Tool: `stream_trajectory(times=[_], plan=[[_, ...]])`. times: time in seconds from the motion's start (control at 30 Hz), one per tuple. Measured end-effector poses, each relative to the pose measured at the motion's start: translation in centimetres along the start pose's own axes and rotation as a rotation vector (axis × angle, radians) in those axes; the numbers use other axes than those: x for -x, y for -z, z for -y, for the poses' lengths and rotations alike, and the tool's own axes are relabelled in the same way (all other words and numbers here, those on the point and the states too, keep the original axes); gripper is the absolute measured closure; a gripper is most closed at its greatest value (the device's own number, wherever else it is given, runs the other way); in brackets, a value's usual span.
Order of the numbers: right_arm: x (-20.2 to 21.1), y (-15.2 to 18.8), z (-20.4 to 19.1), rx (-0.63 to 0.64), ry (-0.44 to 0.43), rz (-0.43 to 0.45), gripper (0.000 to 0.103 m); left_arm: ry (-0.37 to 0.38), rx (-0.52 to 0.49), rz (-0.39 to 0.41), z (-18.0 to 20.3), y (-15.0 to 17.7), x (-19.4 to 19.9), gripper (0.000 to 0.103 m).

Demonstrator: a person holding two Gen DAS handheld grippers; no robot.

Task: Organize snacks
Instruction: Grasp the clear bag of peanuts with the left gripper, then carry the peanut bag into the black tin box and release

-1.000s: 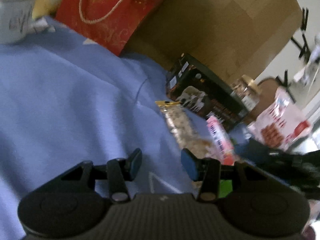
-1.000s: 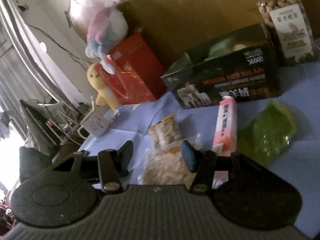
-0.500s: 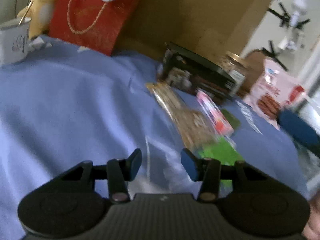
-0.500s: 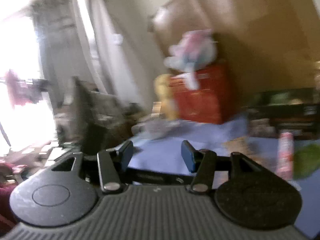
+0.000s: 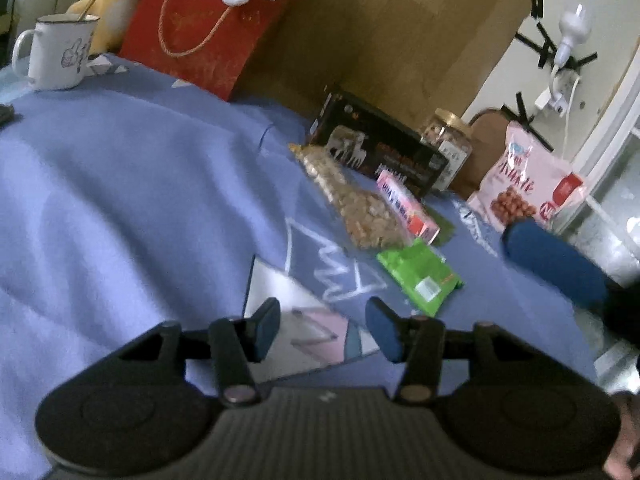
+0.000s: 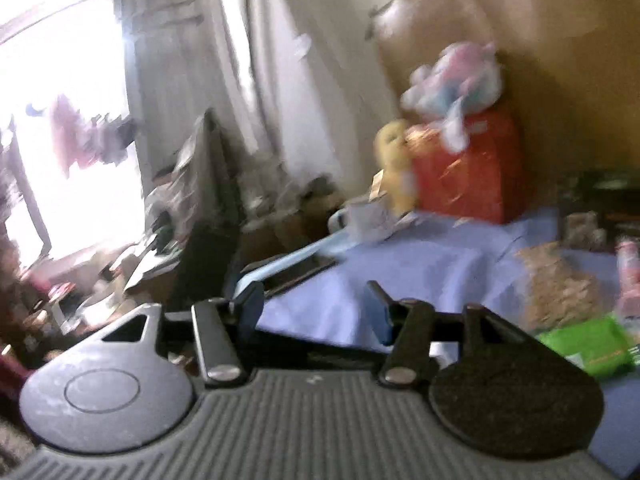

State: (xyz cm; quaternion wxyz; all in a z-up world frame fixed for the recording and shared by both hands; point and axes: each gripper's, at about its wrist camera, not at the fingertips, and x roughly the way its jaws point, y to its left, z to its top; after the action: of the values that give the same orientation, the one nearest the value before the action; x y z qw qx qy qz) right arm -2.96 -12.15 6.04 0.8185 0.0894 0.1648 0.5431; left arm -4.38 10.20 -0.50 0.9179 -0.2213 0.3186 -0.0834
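Note:
Snacks lie on a blue cloth (image 5: 120, 200). A clear bag of crackers (image 5: 352, 200), a pink box (image 5: 406, 204), a green packet (image 5: 420, 276), a black box (image 5: 380, 148), a nut jar (image 5: 446, 140) and a pink-white bag (image 5: 528, 184) sit at centre right of the left wrist view. My left gripper (image 5: 322, 326) is open and empty, low over the cloth, short of the green packet. My right gripper (image 6: 314, 312) is open and empty, pointing left of the snacks; the crackers (image 6: 560, 280) and green packet (image 6: 588, 344) show at its right.
A white mug (image 5: 56, 54), a red gift bag (image 5: 208, 24) with plush toys and a cardboard sheet (image 5: 400, 32) stand at the back. A blue sleeve (image 5: 556, 264) lies at the right. A cluttered desk and bright window (image 6: 60, 140) lie left of the cloth.
Both grippers pulled back and away from the snacks. The right view swung left toward the window. The left view now shows the whole snack row farther off. Both stayed open.

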Motion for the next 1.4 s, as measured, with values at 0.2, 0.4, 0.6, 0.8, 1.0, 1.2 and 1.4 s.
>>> stream_trajectory(times=[0.2, 0.4, 0.6, 0.8, 1.0, 1.2, 1.4], plan=[[2.1, -2.9, 4.9, -0.058, 0.209, 0.144, 0.045, 0.015, -0.004, 0.004, 0.2, -2.9, -1.1, 0.055], [1.5, -3.1, 12.4, -0.245, 0.343, -0.009, 0.045, 0.095, 0.026, -0.013, 1.1, -5.9, -4.5, 0.054], [-3.5, -1.8, 18.3, -0.333, 0.331, -0.273, 0.045, 0.126, 0.131, -0.087, 0.6, -7.2, -9.3, 0.048], [-5.0, -1.0, 19.9, -0.249, 0.43, -0.299, 0.043, 0.132, 0.14, -0.111, 0.3, -7.4, -11.4, 0.045], [-5.5, -0.2, 19.5, -0.217, 0.37, -0.259, 0.063, 0.16, 0.198, -0.112, 0.0, -7.0, -12.4, 0.075], [-5.4, 0.3, 19.8, -0.325, 0.266, -0.241, 0.08, 0.179, 0.249, -0.102, -0.7, -6.1, -11.4, 0.086], [-4.6, -0.4, 19.3, -0.339, 0.193, -0.154, 0.066, 0.292, 0.297, -0.012, -1.7, -6.8, -8.5, 0.09]])
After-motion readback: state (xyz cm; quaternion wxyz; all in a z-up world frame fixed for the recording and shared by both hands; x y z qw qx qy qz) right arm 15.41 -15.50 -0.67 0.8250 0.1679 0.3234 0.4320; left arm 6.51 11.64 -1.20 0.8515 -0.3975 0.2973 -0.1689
